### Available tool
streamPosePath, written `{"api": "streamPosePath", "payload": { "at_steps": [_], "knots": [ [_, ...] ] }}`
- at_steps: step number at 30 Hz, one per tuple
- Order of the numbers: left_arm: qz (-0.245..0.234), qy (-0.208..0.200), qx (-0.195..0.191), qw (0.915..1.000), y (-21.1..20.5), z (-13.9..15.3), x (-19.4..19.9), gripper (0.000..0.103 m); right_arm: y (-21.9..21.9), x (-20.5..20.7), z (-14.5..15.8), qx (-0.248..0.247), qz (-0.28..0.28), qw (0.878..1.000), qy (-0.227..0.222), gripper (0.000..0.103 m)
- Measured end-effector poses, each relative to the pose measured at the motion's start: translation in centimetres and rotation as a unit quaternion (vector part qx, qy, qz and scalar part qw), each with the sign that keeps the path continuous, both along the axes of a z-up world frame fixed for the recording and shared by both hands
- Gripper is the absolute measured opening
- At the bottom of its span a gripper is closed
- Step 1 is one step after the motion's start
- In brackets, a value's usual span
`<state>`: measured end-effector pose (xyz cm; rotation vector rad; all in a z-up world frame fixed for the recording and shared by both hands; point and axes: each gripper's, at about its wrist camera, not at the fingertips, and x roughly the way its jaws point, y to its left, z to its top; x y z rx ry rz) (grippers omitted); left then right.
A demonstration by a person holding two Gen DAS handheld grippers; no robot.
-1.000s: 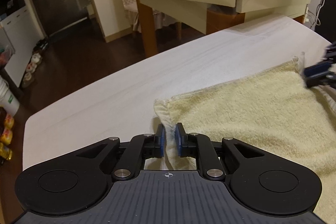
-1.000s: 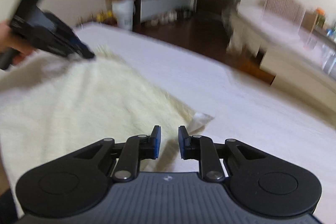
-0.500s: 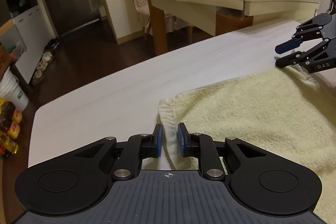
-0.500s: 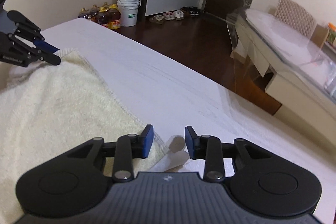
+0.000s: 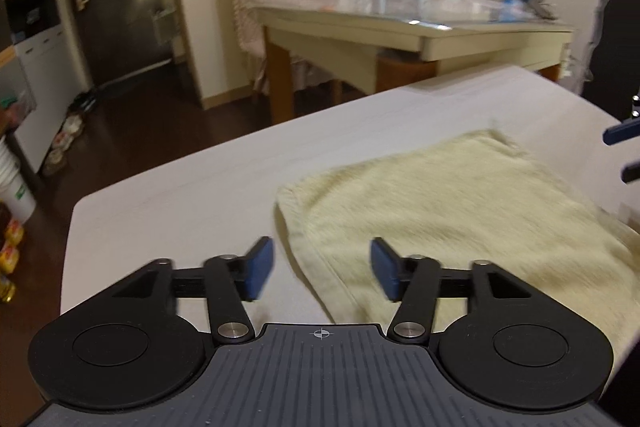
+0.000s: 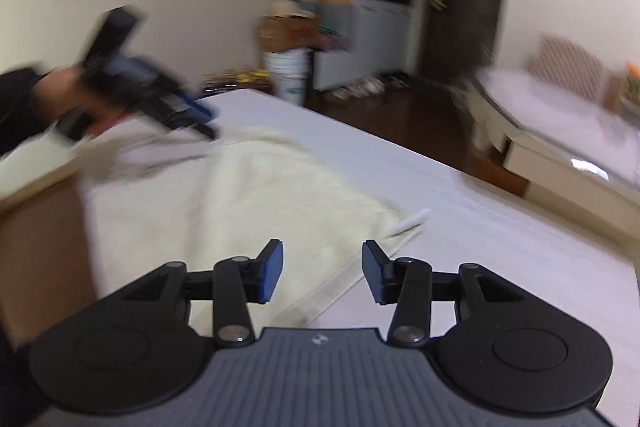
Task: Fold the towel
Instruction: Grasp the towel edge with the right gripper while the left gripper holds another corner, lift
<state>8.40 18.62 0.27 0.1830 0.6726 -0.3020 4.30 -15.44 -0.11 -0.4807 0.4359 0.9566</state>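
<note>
Left wrist view, towel (image 5: 440, 203) on white table (image 5: 180, 195), no legible writing

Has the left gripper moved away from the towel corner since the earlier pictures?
Yes. The left gripper has pulled back from the towel corner lying on the white table; its jaws are opening, gripping nothing.

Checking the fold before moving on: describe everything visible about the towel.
The towel is pale cream-yellow terry cloth with a hemmed edge, lying flat on the white tabletop. A small white tag sticks out at one corner. Neither tool grips it: the left tool and right tool are both opening, pads clear of the cloth, with its edge below each gap.
</note>
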Motion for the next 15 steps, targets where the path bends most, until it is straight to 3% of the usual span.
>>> {"api": "streamPosePath", "payload": {
  "at_steps": [5,9,11,12,13,15],
  "knots": [
    [-0.032,-0.017,-0.002,0.9993,0.4,0.2,-3.5,0.075,1.6,-6.6,-1.0,-0.115,0.098,0.984,-0.096,0.051],
    [-0.037,-0.022,0.011,0.9990,0.2,0.2,-5.3,0.078,3.7,-9.0,-2.8,-0.184,0.149,0.959,-0.158,0.050],
    [-0.036,-0.028,0.009,0.9989,0.2,0.4,-6.0,0.079,5.3,-9.8,-4.1,-0.225,0.179,0.937,-0.200,0.048],
    [-0.038,-0.032,0.009,0.9987,0.1,0.5,-6.5,0.080,5.4,-9.8,-4.4,-0.229,0.181,0.935,-0.203,0.045],
    [-0.041,-0.034,0.011,0.9985,-0.1,0.5,-6.9,0.080,6.2,-10.0,-5.0,-0.254,0.196,0.922,-0.217,0.041],
    [-0.051,-0.040,0.019,0.9977,-0.2,0.3,-7.8,0.080,6.8,-10.1,-5.9,-0.270,0.200,0.913,-0.230,0.035]
  ]
}}
